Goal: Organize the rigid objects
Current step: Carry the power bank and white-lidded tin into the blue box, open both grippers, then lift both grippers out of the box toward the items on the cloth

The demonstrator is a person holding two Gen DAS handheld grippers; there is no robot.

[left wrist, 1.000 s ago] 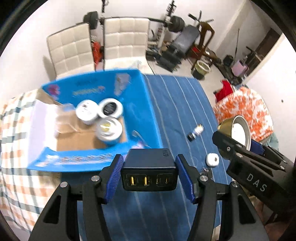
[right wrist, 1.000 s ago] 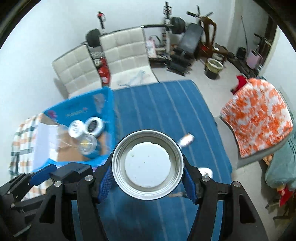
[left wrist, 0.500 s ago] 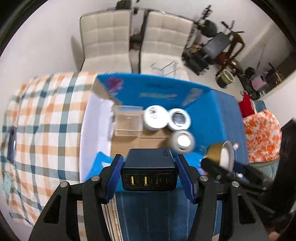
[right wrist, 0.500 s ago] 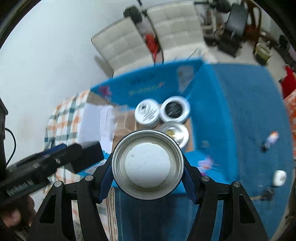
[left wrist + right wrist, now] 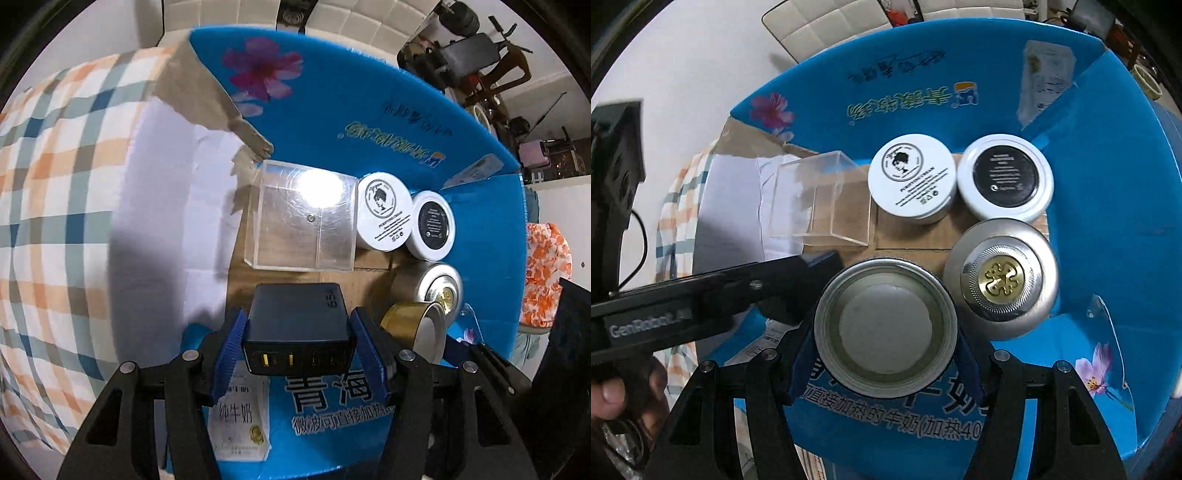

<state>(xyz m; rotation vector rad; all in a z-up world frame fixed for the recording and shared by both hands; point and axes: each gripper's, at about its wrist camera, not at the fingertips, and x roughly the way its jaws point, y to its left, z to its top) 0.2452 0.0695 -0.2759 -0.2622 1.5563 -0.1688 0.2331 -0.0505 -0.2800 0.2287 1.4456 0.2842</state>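
Two grippers hang over one big open blue cardboard box (image 5: 332, 110) with printed flaps and a brown floor, which sits on an orange-and-teal checked cloth (image 5: 55, 184). Ahead of the left gripper (image 5: 297, 350), on the box floor, stands a clear square acrylic case (image 5: 303, 218), touching a white round jar with a portrait lid (image 5: 384, 210) on its right; just beside that is a white round jar with a black lid label (image 5: 432, 225). Ahead and to the right of the right gripper (image 5: 886, 354) lies a domed silver tin with a gold emblem (image 5: 1001, 278), close against what that gripper carries. The right gripper's blue pads (image 5: 967, 363) are clamped on the sides of a round gold-walled metal tin with a pale disc inside (image 5: 886, 325), held over the box's near edge. The left gripper is clamped on a dark rectangular multi-port USB charger block (image 5: 297, 328), ports facing the camera, also over the near edge, just behind the clear case. A hand (image 5: 613, 391) shows at the left gripper's grip.
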